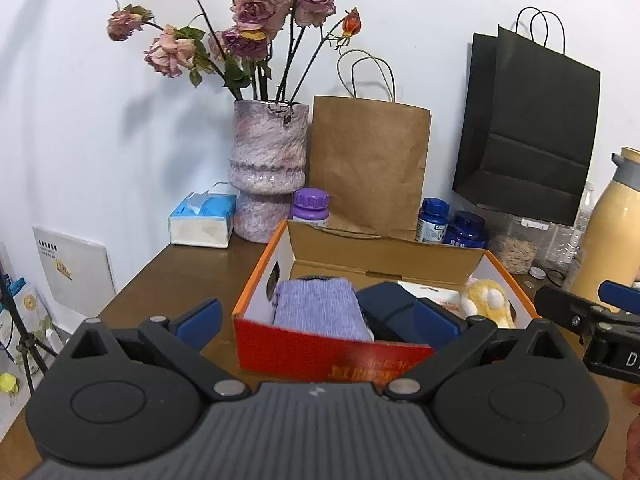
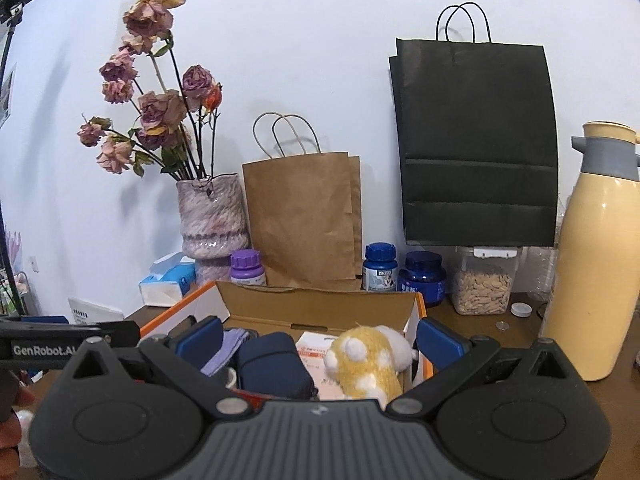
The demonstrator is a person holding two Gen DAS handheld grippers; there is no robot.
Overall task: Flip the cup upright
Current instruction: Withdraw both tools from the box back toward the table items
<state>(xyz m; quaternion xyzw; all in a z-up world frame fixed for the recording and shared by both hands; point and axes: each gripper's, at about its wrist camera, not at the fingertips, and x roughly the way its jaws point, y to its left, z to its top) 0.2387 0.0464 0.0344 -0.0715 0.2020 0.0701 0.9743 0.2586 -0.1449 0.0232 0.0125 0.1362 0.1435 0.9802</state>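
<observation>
My left gripper (image 1: pixel 318 320) and right gripper (image 2: pixel 320 338) gape wide, empty, above the box (image 1: pixel 328 352) (no cup clearly visible); flipping seems unstarted.

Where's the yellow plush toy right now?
The yellow plush toy lies inside the open orange box, at its right end beside the dark blue pouch, just ahead of the right gripper.
</observation>
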